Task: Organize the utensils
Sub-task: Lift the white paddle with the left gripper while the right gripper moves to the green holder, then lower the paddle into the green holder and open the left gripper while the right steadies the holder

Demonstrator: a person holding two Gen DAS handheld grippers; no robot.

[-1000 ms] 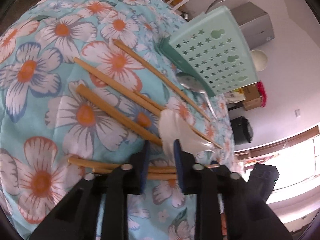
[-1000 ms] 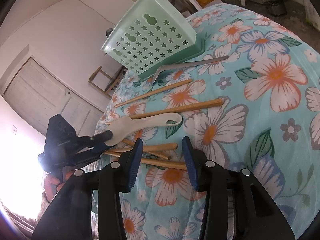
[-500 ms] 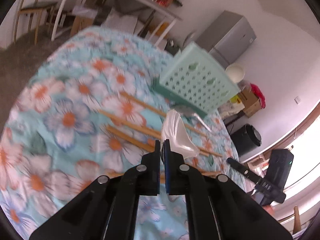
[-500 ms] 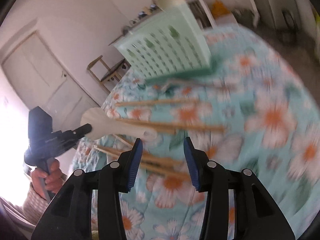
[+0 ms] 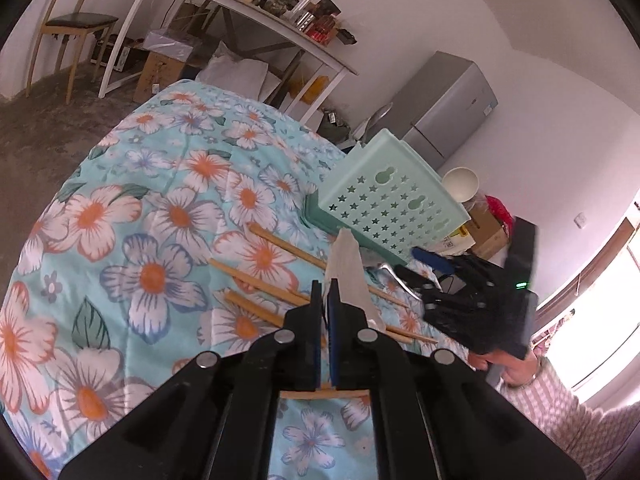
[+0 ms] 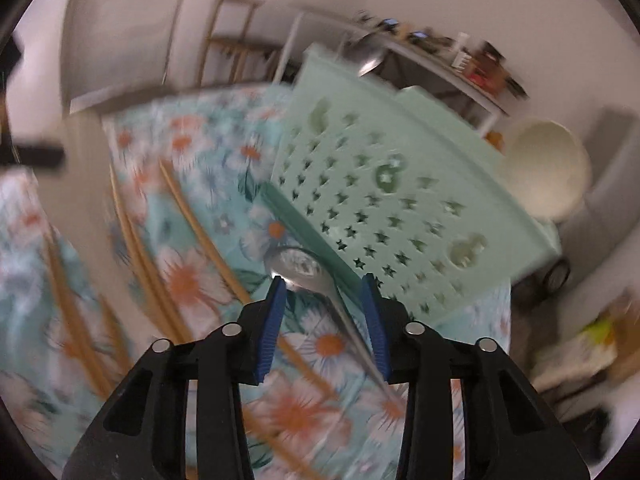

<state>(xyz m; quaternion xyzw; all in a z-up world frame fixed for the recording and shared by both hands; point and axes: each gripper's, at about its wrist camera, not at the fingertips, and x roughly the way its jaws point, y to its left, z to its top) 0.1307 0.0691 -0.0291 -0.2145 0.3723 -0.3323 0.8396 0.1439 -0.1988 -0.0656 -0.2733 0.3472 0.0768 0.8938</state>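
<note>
While the mint basket (image 5: 394,208) stood on the floral cloth (image 5: 160,220), the left gripper (image 5: 325,300), now clamped on the white rice paddle (image 5: 348,268), had lifted it; the right gripper (image 6: 326,292), jaws narrowing but unpinched, straddled the metal spoon (image 6: 304,270).

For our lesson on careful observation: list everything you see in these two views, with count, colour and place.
tablecloth: one, light blue with flowers, covering the table
basket: one, mint green, at the cloth's far side
chopsticks: several, wooden, scattered before the basket
metal spoon: one, silver, at the basket's foot
rice paddle: one, white, in the left claw
bowl: one, white, behind the basket
fridge: one, grey, by the wall
left claw: black, blue pads, shut on the rice paddle
right claw: same colours, open, jaws just closing around the spoon's handle
hand: one, checked sleeve, holding the right claw
</note>
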